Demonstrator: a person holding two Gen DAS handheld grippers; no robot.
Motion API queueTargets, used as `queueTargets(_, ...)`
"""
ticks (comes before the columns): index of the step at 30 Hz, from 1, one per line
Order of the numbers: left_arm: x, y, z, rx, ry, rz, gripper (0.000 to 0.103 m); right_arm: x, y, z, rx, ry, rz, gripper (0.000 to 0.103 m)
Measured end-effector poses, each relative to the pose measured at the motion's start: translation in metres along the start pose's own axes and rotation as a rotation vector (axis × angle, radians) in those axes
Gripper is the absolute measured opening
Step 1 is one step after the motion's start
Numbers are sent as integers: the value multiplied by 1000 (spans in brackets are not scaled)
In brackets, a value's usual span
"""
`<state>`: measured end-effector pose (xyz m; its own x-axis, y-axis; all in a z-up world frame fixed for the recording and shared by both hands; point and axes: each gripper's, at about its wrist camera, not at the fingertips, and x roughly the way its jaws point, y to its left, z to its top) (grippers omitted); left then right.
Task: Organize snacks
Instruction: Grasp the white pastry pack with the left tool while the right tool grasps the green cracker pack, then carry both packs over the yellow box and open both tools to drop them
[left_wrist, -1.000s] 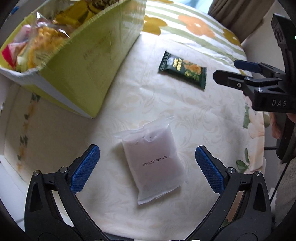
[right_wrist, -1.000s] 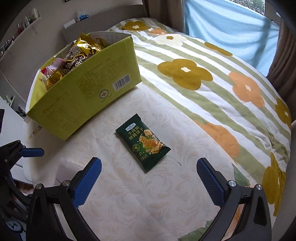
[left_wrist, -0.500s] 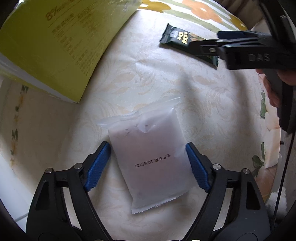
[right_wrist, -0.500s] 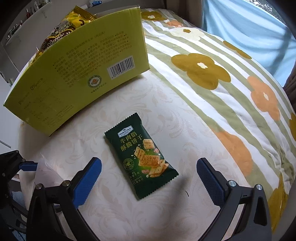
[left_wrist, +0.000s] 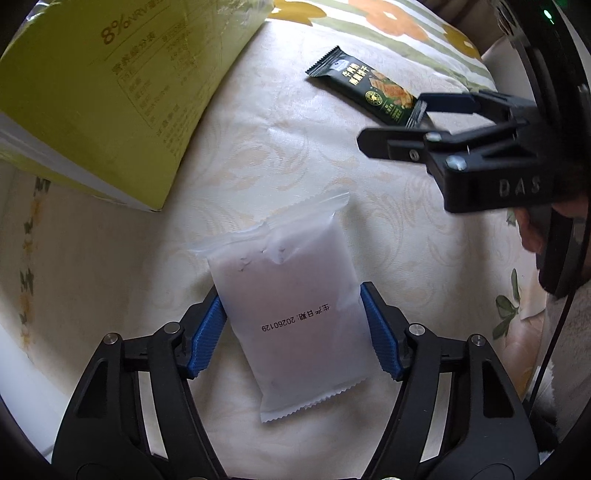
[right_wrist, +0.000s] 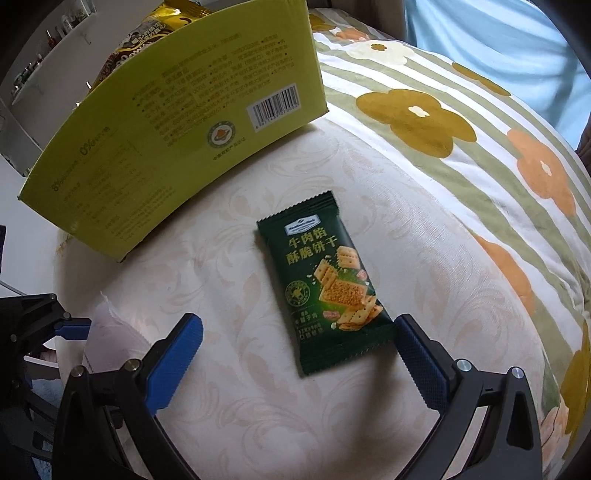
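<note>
Your left gripper (left_wrist: 291, 334) has matt black plastic arms, ribbed blue pads (left_wrist: 205, 338) and bright metal screws. The white packet (left_wrist: 291, 306) is frosted translucent film; the green packet (right_wrist: 325, 286) glossy printed foil. Yellow-green box (right_wrist: 177, 122): matt cardboard. Cream cloth (right_wrist: 229, 221): woven damask.

The white packet (left_wrist: 291, 314) reads "20260129"; the green box (left_wrist: 110, 92) "8%"; the right gripper (left_wrist: 402, 122) "DAS".

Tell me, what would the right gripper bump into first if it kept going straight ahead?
Probably the green cracker packet, lying just ahead of the open right gripper. Past that stands the yellow box, though depth is hard to judge.
</note>
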<state>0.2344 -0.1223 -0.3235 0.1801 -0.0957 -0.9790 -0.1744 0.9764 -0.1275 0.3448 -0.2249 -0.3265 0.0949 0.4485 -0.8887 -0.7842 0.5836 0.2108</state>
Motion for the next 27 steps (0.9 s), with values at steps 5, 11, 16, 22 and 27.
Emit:
queueTargets(5, -4, 10, 4, 11, -8, -11, 67, -4, 13, -6, 10, -11, 17, 100)
queueTargets(11, -6, 18, 8, 39, -9, -25, 66, 2, 11, 12, 57, -51, -102, 79)
queueTargets(16, -9, 23, 10, 53, -15, -35, 66, 10, 13, 27, 41, -77, -217, 61)
queueTargets(22, -12, 27, 12, 72, -18, -39, 66, 8, 13, 26, 65, -74, -233, 41)
queueTargets(27, -17, 23, 11, 88, -22, -49, 66, -7, 12, 21, 116, -99, -225, 41)
